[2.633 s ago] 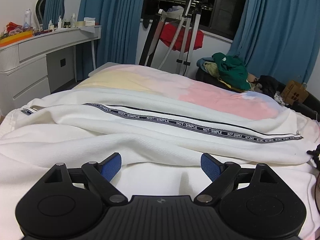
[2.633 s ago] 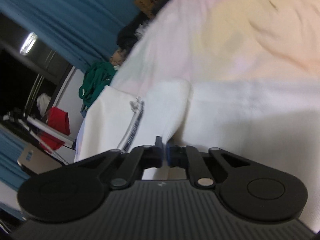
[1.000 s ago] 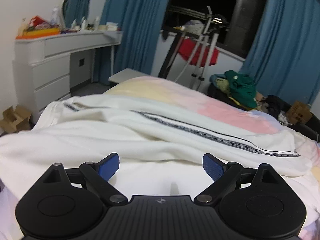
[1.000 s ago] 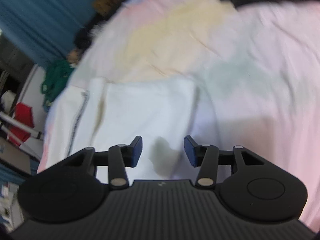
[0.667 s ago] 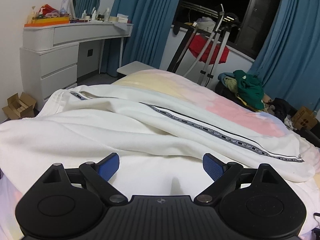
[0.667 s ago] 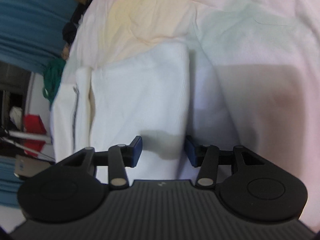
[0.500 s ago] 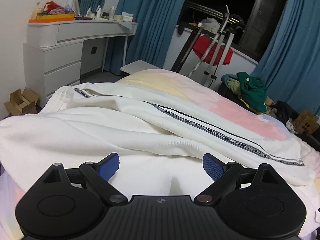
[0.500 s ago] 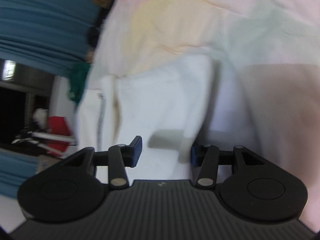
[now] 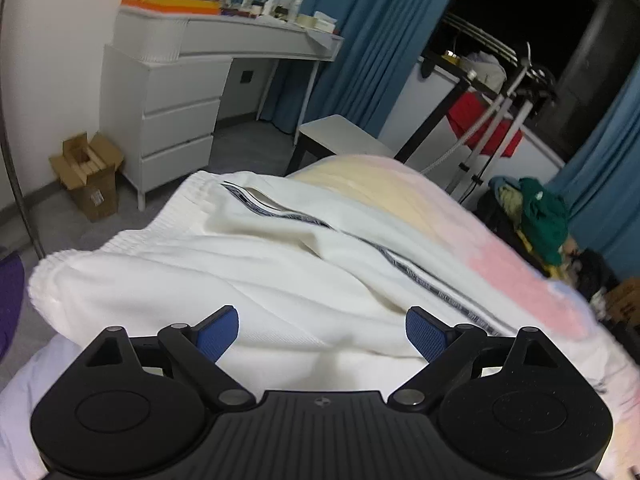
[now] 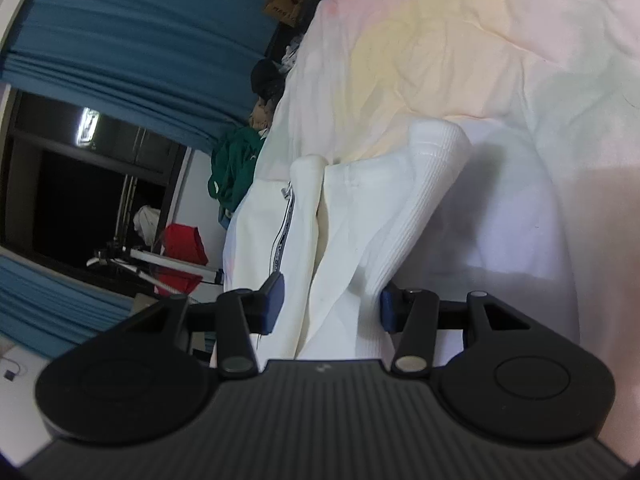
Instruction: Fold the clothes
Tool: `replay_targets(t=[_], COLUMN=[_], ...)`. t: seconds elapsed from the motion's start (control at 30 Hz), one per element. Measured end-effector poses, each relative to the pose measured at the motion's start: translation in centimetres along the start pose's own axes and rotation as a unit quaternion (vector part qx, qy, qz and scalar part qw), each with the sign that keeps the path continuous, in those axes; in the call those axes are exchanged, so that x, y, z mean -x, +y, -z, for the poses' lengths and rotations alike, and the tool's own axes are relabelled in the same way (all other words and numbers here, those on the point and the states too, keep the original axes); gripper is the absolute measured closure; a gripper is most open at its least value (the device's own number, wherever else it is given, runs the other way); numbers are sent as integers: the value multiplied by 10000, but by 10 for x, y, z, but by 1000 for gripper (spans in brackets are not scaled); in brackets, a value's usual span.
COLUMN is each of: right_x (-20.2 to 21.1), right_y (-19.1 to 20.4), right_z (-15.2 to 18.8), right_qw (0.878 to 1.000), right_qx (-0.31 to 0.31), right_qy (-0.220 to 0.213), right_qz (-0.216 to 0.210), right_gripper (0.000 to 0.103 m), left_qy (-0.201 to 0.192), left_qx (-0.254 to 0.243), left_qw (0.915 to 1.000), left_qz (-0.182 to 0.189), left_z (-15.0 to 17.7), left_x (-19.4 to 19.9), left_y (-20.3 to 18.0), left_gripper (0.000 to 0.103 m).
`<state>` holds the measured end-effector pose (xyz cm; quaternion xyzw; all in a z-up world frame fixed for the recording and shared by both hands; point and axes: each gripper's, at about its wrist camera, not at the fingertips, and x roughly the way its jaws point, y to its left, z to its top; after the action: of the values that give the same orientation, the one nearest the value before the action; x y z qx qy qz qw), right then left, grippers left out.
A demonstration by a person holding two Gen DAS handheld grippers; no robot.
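White ribbed cloth sits between my right gripper (image 10: 330, 300), spread wide around a bunched fold of the garment (image 10: 360, 220), not yet pinching. My left gripper (image 9: 322, 332) hovers agape above the same garment (image 9: 248, 264) on the bed (image 9: 500, 248). Its striped length runs ahead of the right tool, so the right is nearer to grab.

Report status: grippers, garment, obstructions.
Left gripper open, over white garment. Right gripper open, straddling its ribbed cuff. Nothing obstructing on the bed.
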<state>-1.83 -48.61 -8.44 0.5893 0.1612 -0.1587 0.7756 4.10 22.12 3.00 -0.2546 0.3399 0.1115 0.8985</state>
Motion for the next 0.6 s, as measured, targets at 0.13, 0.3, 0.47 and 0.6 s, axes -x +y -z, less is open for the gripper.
replay_targets(t=[0.13,0.3,0.47,0.6], right_x=[-2,0,0,-1], right_y=[1,0,-4,-12], right_z=[-1,1,0,-2], right_qw=[10000,9995,9992,9966], right_qx=[5,103,14,-123], right_qy=[16,71,32,-68], right_qz=[56,276,409,807], right_gripper=[53,53,53,53], left_qy=[230,492,616,735], left_qx=[414,995,1776,2143], left_qw=[9988,9937,9819,9736], left_qz=[75,139,234,267], left_z=[-16,-29,-22,-12], left_x=[17,35,43,38], left_y=[39,91,135,159], left_gripper=[11,11,11,11])
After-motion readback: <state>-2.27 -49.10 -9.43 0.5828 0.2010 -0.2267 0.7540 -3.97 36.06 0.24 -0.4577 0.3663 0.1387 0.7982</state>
